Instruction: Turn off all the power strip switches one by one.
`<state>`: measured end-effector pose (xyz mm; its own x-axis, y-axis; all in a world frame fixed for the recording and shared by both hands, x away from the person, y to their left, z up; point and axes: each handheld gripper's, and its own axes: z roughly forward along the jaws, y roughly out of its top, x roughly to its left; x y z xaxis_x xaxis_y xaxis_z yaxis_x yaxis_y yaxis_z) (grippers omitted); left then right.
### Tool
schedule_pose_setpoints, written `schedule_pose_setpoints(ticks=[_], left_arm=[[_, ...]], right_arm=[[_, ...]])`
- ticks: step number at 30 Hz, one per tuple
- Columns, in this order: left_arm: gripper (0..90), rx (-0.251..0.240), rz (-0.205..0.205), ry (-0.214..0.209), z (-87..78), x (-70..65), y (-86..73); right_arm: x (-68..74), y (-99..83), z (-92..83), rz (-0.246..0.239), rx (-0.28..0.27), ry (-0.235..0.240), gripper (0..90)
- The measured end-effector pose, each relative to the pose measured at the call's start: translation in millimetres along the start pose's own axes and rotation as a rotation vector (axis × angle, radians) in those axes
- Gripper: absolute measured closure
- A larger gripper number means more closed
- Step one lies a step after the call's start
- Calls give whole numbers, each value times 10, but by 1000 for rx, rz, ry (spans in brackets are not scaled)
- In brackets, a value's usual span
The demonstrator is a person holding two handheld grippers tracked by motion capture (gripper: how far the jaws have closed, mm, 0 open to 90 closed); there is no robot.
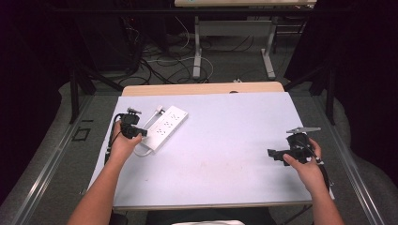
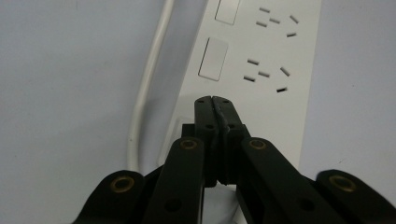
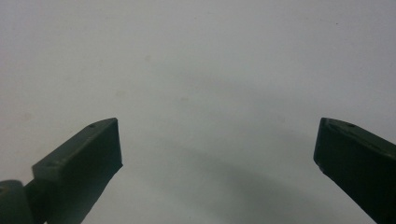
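two hand-held grippers are in use at the table (image 1: pixel 220 154), one in each of the person's hands. the left hand-held gripper (image 1: pixel 141 133) sits at the left side of the table, over the near end of a white power strip (image 1: pixel 166 127). in the left gripper view its jaws stand pressed together, tip to tip, with nothing between them — the closed tips (image 2: pixel 215 103) lie over the strip's top face (image 2: pixel 261 93), just short of a rectangular rocker switch (image 2: pixel 213 59). whether the tips touch the strip cannot be told.

the power strip lies flat on the left half of the table, set diagonally, its far end pointing up and to the right in the high view. sets of socket slots (image 2: pixel 266 74) run along one side of its face, with a switch beside each set. a white cord (image 2: pixel 147 88) runs along the strip's edge and curves on the table near the left hand (image 1: pixel 123 144).

the right hand-held gripper (image 1: pixel 271 153) is held near the right edge of the table, well apart from the strip, pointing left in the high view. its jaws stand wide apart — nothing lies between them, and bare table surface (image 3: pixel 201 84) shows beyond them in the right gripper view.
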<state>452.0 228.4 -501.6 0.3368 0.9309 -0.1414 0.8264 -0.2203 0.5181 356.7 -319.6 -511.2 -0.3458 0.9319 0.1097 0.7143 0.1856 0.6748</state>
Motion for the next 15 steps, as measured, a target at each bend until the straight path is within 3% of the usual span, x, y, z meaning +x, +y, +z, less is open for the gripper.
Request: schedule_pose_setpoints(ticks=[15], left_arm=[[900, -29, -6, -2, -93, -43, 175]], right_arm=[[0, 0, -1, 12, -2, 19, 0]])
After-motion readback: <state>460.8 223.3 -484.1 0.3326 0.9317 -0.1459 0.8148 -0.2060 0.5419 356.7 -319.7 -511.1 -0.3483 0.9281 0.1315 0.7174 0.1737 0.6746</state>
